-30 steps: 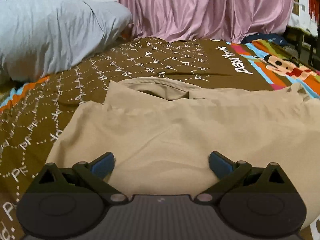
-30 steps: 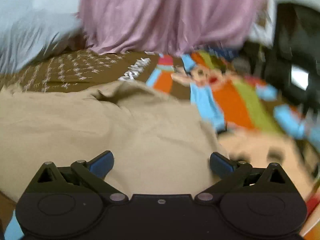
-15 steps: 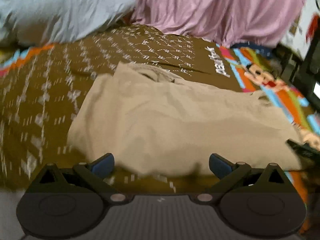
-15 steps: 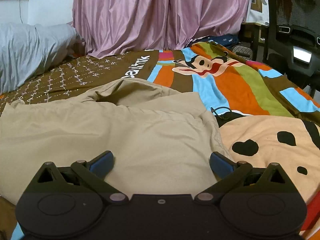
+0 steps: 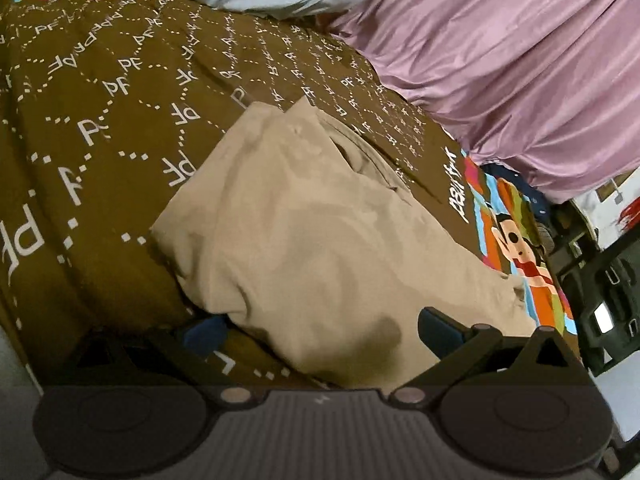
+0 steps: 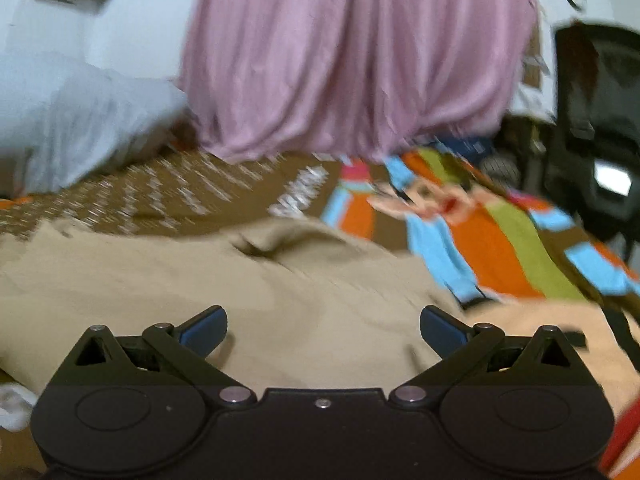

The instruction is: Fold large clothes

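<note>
**Left wrist view swings to the garment's near-left corner**

Left wrist view is now rolled hard to one side, where a second ago it looked level across the garment (image 5: 320, 248). My left gripper (image 5: 320, 330) has dropped toward the near edge; its fingers are spread wide, one at the cloth's left fold, the other over the cloth, gripping nothing. The garment lies flat on the bedspread (image 5: 100, 128), already doubled into a rough rectangle, its collar end pointing toward the curtain (image 5: 500, 80).

My right gripper (image 6: 323, 330) is also spread apart and empty, hovering above the garment's (image 6: 240, 300) right half. That view has gone blurred after a sharp frame half a second ago, so I am moving again.

I judge both hands are repositioning for the next fold, with no edge grasped yet.
</note>
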Tool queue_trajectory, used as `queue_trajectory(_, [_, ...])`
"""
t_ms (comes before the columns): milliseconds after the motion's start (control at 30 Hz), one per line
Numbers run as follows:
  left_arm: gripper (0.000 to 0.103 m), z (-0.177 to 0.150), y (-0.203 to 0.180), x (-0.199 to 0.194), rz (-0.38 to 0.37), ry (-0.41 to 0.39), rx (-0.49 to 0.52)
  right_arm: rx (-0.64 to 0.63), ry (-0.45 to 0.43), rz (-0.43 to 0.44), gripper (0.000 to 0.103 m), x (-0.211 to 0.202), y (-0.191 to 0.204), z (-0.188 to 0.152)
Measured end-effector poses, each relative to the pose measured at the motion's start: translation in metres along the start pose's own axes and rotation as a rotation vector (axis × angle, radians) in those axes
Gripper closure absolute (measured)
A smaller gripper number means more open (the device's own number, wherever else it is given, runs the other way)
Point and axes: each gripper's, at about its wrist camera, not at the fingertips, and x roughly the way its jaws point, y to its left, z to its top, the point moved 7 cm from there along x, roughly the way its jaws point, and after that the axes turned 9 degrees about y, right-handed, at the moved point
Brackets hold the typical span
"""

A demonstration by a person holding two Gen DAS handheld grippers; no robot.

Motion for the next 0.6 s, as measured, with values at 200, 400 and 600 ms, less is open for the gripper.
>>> queue_trajectory(200, [0.0, -0.002, -0.004, 0.002, 0.019, -0.008, 0.033, -0.135, 0.014, 0.025, 0.001, 0.02, 0.071, 0.02])
queue_trajectory(400, [0.0, 0.0, -0.001, 0.003, 0.013, -0.025, 0.022, -0.143, 0.102, 0.037, 0.001, 0.045, 0.087, -0.003])
queue_trajectory(600, [0.001, 0.011, 0.007, 0.018, 0.12, -0.091, 0.004, -0.103, 0.096, 0.057, 0.001, 0.044, 0.085, -0.01])
